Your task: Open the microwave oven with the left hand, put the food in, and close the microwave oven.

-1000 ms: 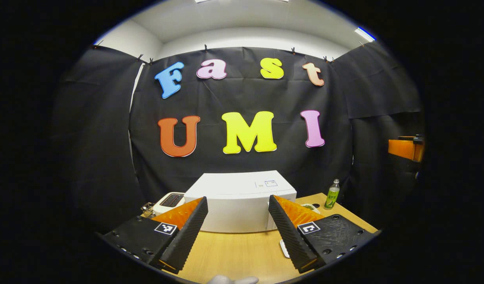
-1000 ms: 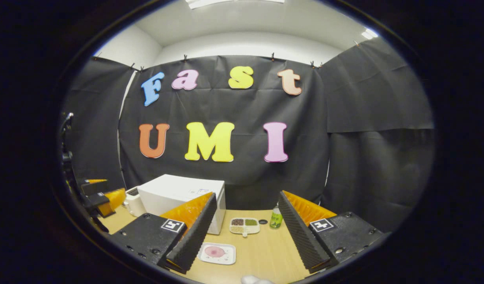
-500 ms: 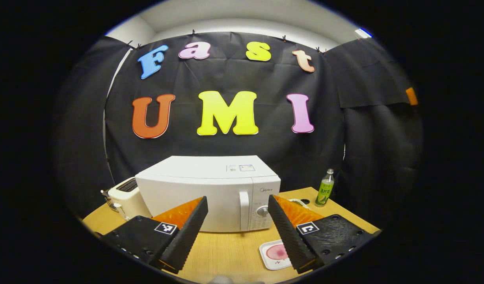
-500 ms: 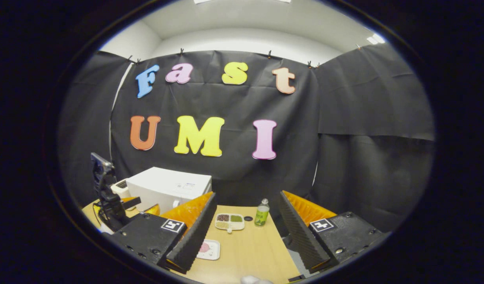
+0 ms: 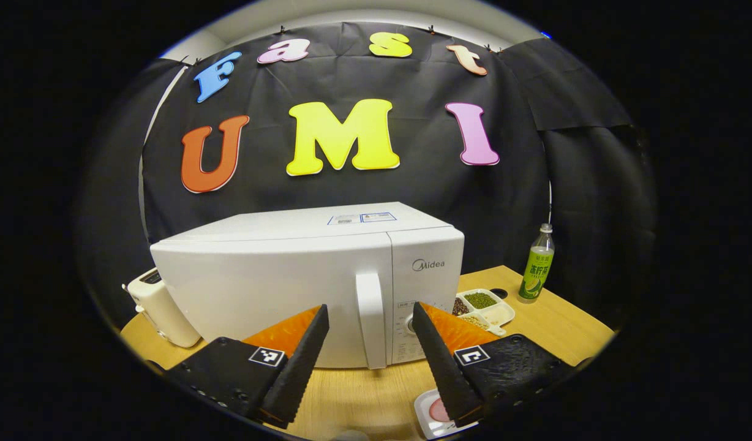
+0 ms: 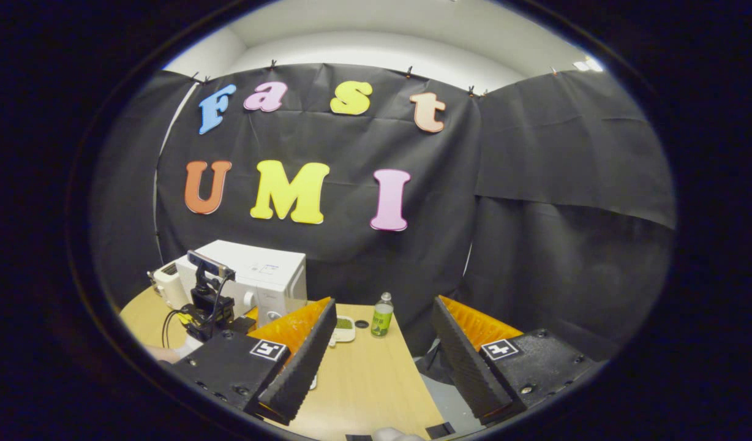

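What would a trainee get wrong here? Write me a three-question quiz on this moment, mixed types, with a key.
1. True or false: the microwave oven door is already open.
2. Multiple choice: between the left gripper fingers, straight ahead, stands
A. the green drink bottle
B. the microwave's door handle
C. the toaster
3. Fill in: the divided dish of beans and grains sits on the wooden table between the microwave oven and the ____.

Key
1. False: the door is flush with the front.
2. B: the handle is centred in the open gap, with no contact visible.
3. Green drink bottle.
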